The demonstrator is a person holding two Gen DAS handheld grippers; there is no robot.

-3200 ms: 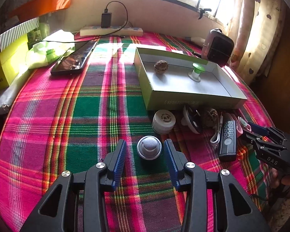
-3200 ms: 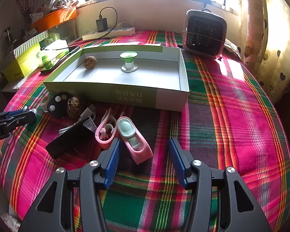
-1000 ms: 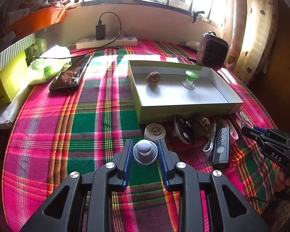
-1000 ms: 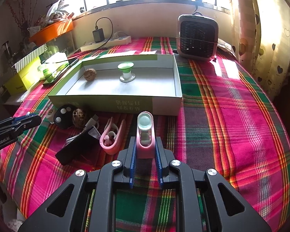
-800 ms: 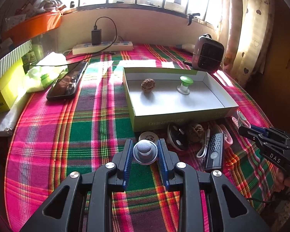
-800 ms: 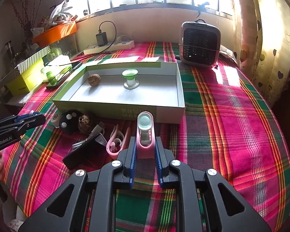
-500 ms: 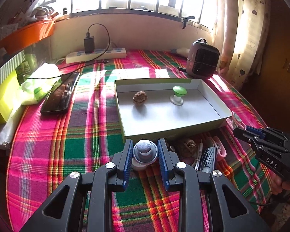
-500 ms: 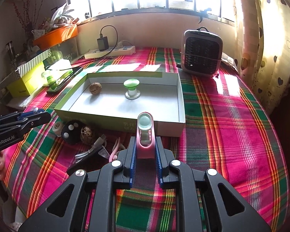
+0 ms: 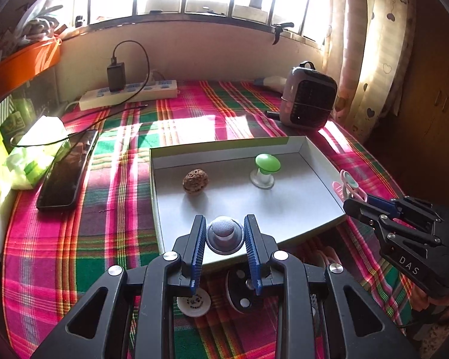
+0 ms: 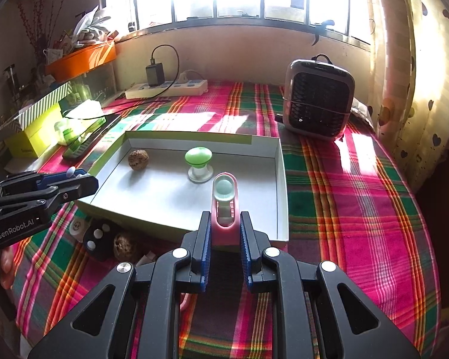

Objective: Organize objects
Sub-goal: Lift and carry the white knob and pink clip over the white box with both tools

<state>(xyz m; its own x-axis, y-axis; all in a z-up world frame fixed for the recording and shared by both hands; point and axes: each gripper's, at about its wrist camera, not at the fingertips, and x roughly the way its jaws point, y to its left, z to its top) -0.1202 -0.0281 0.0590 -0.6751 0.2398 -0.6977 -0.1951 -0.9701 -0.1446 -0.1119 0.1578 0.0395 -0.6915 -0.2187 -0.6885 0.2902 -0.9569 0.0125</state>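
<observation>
**Both grippers clamped, loads hanging over the box's near edge**

Left gripper (image 9: 224, 236): ribbed blue pads are squeezing a round grey knob (image 9: 224, 234) with a domed, mesh-textured top and a smooth flared collar. It is sitting at lower centre of the left view, over the near wall of the box (image 9: 320, 161).

Right gripper (image 10: 223, 233): jaws are pinching a pink plastic clip (image 10: 223, 206), a long rounded bar with a pale green disc at its far tip. It is showing at centre of the right view, over the box's near right corner.

The box is a shallow rectangular cardboard tray, pale matte floor, green outer rim, lying on a woven plaid cloth (image 10: 359, 209) in pink, green and yellow. Inside it: a wrinkled brown nut (image 10: 138, 158) at left, and a glossy green mushroom-shaped knob (image 10: 198, 161) on a clear round base near centre, the two well apart.

On the cloth below the box's near wall, lower left of the right view: a black oval remote with white buttons (image 10: 97, 239), a second rough nut (image 10: 125, 246) just beside it, and a flat white disc (image 9: 193, 300).

A boxy grey fan heater (image 10: 320, 107) with a dark grille is standing at upper right.
</observation>
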